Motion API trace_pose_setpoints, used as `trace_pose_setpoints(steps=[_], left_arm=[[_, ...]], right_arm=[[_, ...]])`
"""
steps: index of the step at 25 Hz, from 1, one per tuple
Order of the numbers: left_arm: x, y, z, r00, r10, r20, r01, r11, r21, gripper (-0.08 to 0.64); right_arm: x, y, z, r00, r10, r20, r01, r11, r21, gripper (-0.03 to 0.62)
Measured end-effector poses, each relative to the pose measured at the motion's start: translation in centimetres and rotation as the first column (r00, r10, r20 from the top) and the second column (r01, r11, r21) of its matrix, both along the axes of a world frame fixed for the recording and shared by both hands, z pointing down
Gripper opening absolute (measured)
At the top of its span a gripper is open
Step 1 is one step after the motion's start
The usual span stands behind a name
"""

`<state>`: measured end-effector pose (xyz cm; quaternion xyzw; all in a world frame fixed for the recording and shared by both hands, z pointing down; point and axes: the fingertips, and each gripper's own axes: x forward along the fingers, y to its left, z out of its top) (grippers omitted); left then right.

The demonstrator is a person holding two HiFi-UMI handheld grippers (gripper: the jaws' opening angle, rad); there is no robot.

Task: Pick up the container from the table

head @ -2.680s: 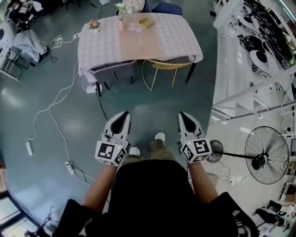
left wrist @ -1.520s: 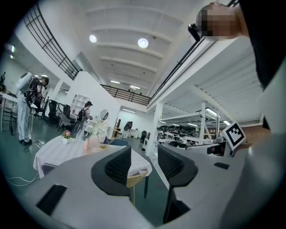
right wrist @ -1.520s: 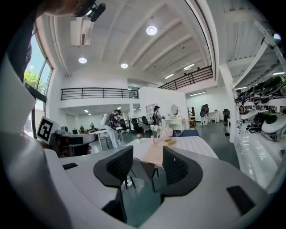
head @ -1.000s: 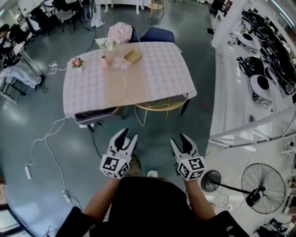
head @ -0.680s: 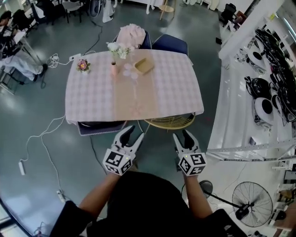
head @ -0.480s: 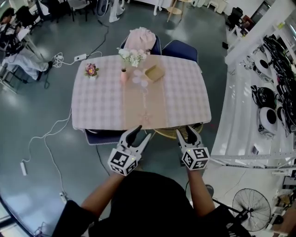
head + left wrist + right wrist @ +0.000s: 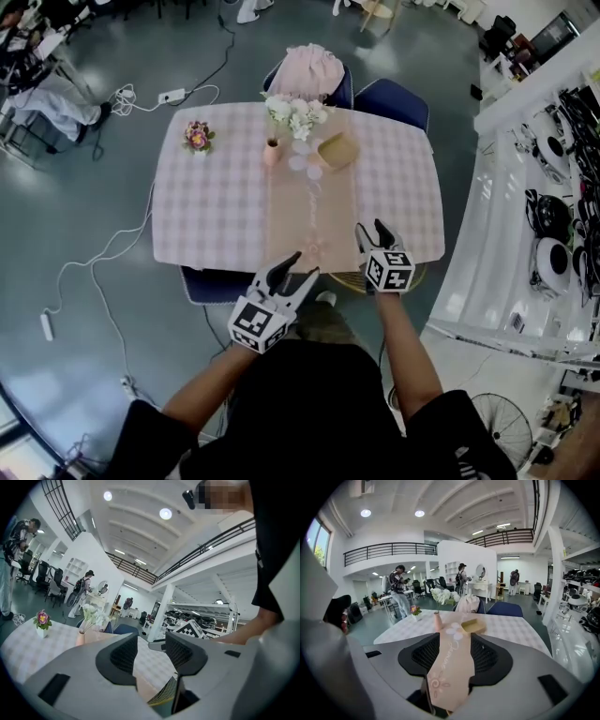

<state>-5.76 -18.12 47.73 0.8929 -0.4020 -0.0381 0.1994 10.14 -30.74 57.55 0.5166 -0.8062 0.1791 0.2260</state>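
In the head view the counter has moved from the top of the frame to its centre. Both grippers now reach its near edge, so the approach looks nearly finished. The left gripper and the right gripper both have their fingers apart. The container, a tan open box, sits at upper centre near the vase, well apart from both grippers.

In the left gripper view the fingers are spread with nothing between them, and no container shows.

In the right gripper view the fingers are spread and empty. The container lies ahead at frame centre and looks empty. The vase holds white flowers.
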Motion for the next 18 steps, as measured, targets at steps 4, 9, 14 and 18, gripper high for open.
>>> trace_pose_setpoints(steps=[4, 9, 14, 18], left_arm=[[-0.1, -2.8, 0.7, 0.999, -0.043, 0.009, 0.043, 0.999, -0.004, 0.165], [-0.1, -4.4, 0.9, 0.988, -0.153, 0.037, 0.153, 0.988, -0.005, 0.164], [1.1, -6.9, 1.4, 0.966, -0.252, 0.060, 0.255, 0.966, -0.051, 0.164], [1.8, -9.5, 2.6, 0.950, -0.300, 0.088, 0.307, 0.948, -0.080, 0.164]], right_arm=[[-0.8, -4.9, 3.3, 0.997, -0.071, -0.032, 0.069, 0.997, -0.033, 0.176], [-2.5, -9.7, 7.9, 0.984, -0.175, -0.026, 0.171, 0.980, -0.104, 0.176], [-4.6, -13.7, 12.0, 0.963, -0.270, 0.013, 0.269, 0.949, -0.165, 0.176], [-6.0, -16.8, 15.0, 0.937, -0.349, 0.010, 0.345, 0.918, -0.198, 0.176]])
